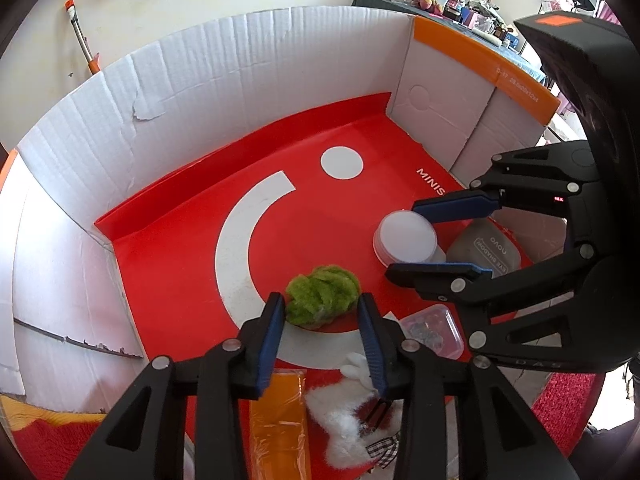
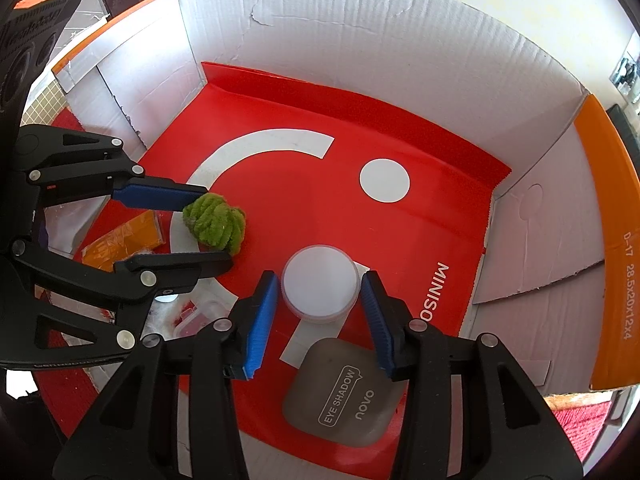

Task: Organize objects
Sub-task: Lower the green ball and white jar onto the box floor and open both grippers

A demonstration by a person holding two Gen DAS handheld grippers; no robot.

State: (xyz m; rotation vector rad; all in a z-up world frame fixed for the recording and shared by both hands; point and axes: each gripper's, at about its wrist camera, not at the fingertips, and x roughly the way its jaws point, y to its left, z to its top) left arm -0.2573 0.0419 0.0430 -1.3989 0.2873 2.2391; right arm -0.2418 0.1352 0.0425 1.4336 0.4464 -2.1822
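A green fuzzy ball point(image 1: 322, 296) lies on the red liner point(image 1: 180, 240) of a white cardboard box point(image 1: 240, 60). My left gripper point(image 1: 320, 316) is open, its blue-padded fingertips on either side of the ball's near half; the same ball point(image 2: 214, 224) shows in the right wrist view at the left gripper's point(image 2: 214, 226) tips. A white round jar point(image 2: 320, 284) stands on the liner point(image 2: 320, 120). My right gripper point(image 2: 320, 304) is shut on it, pads against its sides. The jar point(image 1: 406, 238) and right gripper point(image 1: 402, 236) also show at the right of the left wrist view.
A grey eye-shadow case point(image 2: 344, 392) lies just behind the jar. A small clear plastic box point(image 1: 434, 330), an orange packet point(image 1: 280, 420) and a white plush piece point(image 1: 344, 420) lie under my left gripper. The box walls point(image 2: 400, 40) rise on all sides.
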